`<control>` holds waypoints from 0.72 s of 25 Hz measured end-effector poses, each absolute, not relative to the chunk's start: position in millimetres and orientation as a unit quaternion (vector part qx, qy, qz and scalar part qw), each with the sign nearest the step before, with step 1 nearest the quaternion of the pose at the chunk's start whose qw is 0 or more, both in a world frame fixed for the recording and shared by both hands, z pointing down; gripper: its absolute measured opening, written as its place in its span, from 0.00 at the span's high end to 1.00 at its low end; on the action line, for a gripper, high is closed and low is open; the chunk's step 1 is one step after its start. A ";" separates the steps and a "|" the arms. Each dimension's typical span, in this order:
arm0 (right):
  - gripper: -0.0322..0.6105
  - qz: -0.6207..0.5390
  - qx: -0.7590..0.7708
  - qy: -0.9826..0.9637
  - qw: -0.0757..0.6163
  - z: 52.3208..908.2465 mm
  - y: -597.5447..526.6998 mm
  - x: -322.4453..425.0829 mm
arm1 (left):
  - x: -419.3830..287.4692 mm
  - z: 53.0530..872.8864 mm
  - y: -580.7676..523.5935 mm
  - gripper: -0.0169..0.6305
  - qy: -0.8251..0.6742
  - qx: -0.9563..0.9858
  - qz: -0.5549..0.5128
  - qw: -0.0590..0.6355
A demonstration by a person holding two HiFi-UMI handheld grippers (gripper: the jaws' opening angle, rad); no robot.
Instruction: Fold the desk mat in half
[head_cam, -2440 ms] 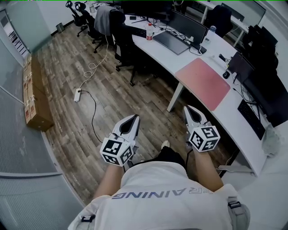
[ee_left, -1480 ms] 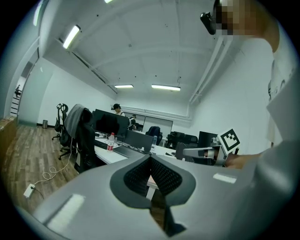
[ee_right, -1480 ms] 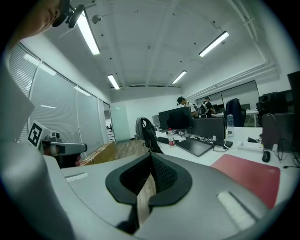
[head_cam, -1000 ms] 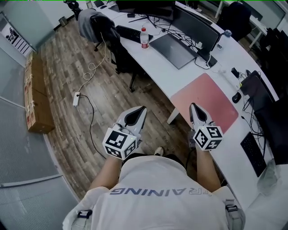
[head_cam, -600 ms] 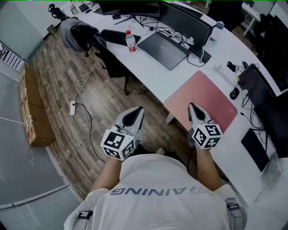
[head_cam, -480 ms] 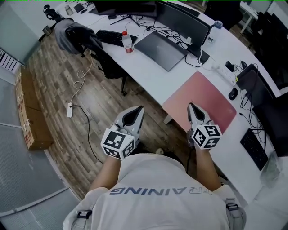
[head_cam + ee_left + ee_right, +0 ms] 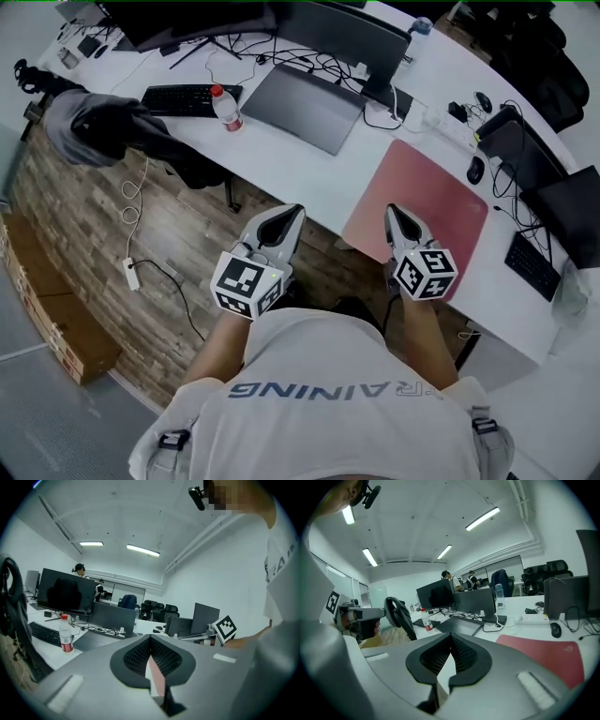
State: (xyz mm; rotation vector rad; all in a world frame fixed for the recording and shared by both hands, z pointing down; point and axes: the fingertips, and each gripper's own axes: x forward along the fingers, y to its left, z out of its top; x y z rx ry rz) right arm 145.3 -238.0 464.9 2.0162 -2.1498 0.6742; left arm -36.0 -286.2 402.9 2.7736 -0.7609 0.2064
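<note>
the pink desk mat (image 7: 433, 202) lay flat and unfolded on the white desk (image 7: 281, 159), at its front edge, with a mouse (image 7: 474, 170) beside its far corner. the left gripper (image 7: 288, 215) and right gripper (image 7: 392, 213) were held side by side before the desk, the right one pointing at the mat's near edge. both pairs of jaws were together, holding nothing.

Grey capitals on the person's white shirt (image 7: 328, 394), upside down in the head view, read "AINING"; the leading letters are unclear. Square black-and-white markers cover the cubes of the left gripper (image 7: 297, 209) and right gripper (image 7: 389, 208). The water bottle (image 7: 225, 108) label is illegible.
</note>
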 end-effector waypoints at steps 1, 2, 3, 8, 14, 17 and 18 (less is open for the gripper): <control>0.92 0.223 0.676 -0.700 0.065 465.2 -241.2 144.8 | -34.8 404.4 -296.1 0.97 -0.248 0.957 0.073 0.130; 0.92 0.224 0.685 -0.690 0.071 466.7 -242.9 143.8 | -33.2 407.1 -304.4 0.97 -0.233 0.960 0.077 0.132; 0.92 0.228 0.692 -0.681 0.078 469.7 -243.6 142.0 | -31.5 410.6 -311.5 0.97 -0.218 0.963 0.081 0.135; 0.92 0.266 0.714 -0.641 0.095 501.1 -241.1 136.2 | -18.0 431.5 -326.3 0.97 -0.148 0.971 0.110 0.150; 0.88 0.305 0.707 -0.616 0.167 557.3 -219.7 125.9 | -3.0 451.1 -321.9 0.97 -0.108 0.971 0.136 0.162; 0.81 0.309 0.688 -0.615 0.231 582.6 -212.1 120.8 | 0.9 457.4 -316.8 0.97 -0.102 0.970 0.141 0.172; 0.79 0.306 0.680 -0.614 0.258 591.7 -210.8 118.4 | 0.6 460.1 -315.1 0.97 -0.102 0.969 0.145 0.173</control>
